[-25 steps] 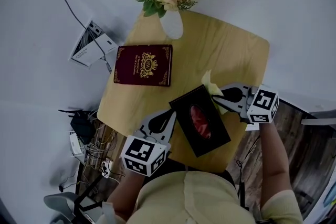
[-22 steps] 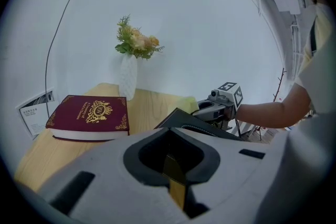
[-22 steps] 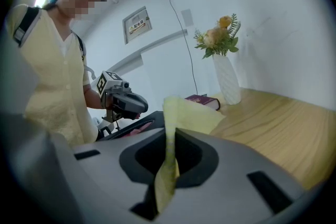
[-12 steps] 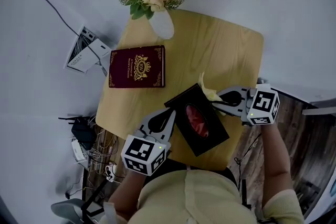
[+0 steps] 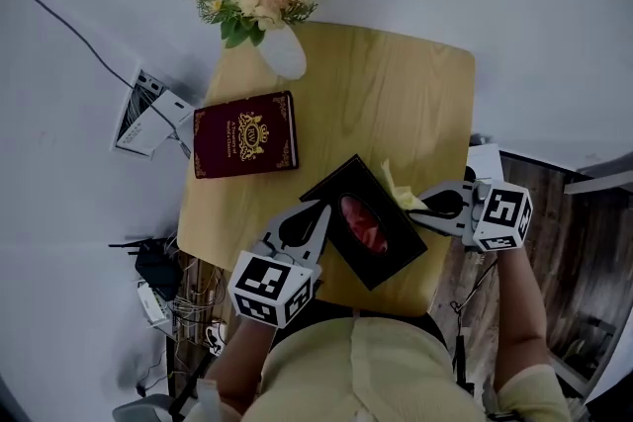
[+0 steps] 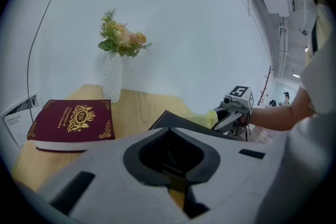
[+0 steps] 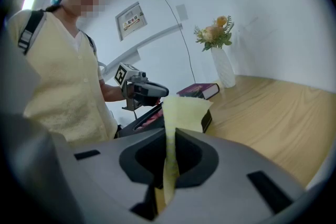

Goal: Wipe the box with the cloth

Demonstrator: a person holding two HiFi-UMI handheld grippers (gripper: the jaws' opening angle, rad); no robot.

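The black box [image 5: 388,250] sits angled near the front edge of the wooden table [image 5: 396,104]. The right gripper [image 5: 423,210] pinches the yellow cloth [image 5: 399,191] tight against the box's right side, while the left gripper [image 5: 318,216], jaws together, touches the opposite side

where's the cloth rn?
Head view, right of centre: the yellow cloth is pinched in the right gripper, at the right edge of the black box, near the table's front-right corner.
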